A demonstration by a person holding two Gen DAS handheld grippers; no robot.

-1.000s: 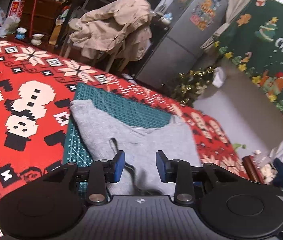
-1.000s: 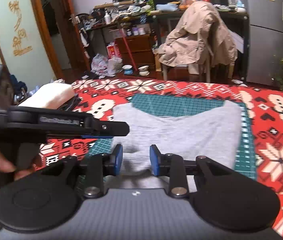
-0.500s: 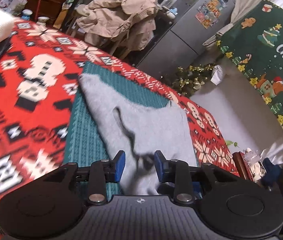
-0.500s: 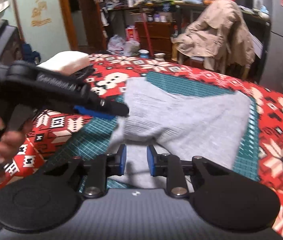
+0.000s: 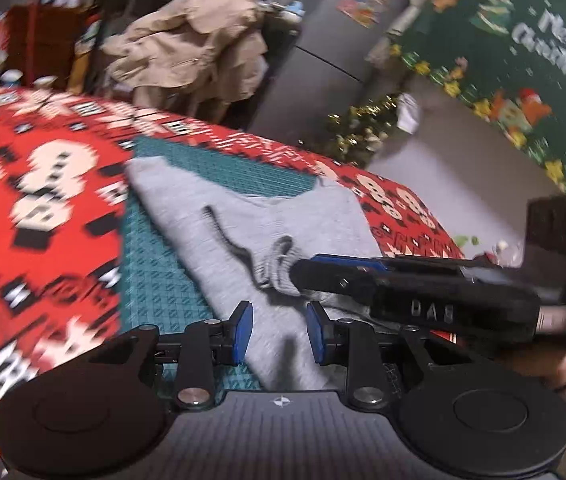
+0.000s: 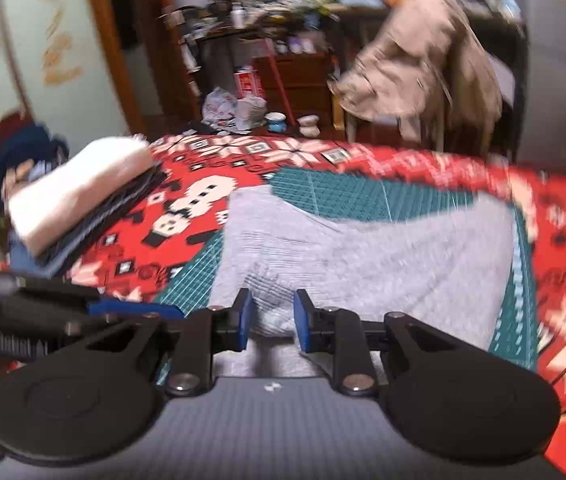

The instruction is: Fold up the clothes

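A grey sweater [image 5: 307, 220] [image 6: 383, 252] lies spread on a green cutting mat [image 5: 155, 280] [image 6: 363, 196]. My left gripper [image 5: 279, 332] hovers low over the sweater's near edge. Its jaws stand narrowly apart, grey fabric runs under and between them, and the pads do not pinch it. In the right wrist view the left gripper [image 6: 179, 312] shows side-on at the sweater's left border. My right gripper [image 6: 273, 316] is shut on a bunched fold of the sweater. From the left wrist view, the right gripper [image 5: 303, 270] reaches in from the right with a ribbed cuff [image 5: 279, 256] gathered at its tip.
A red Christmas tablecloth [image 5: 43, 208] covers the table around the mat. A white folded stack [image 6: 79, 192] sits on dark items at the table's left end. Beyond the far edge stand a chair draped with a beige coat [image 6: 415, 64], a grey fridge [image 5: 323, 60] and a green banner [image 5: 523, 60].
Both pairs of jaws have narrowed. The right gripper has come into the left wrist view with the cuff bunched at its tip. Both hands have shifted sideways and a little lower over the sweater.
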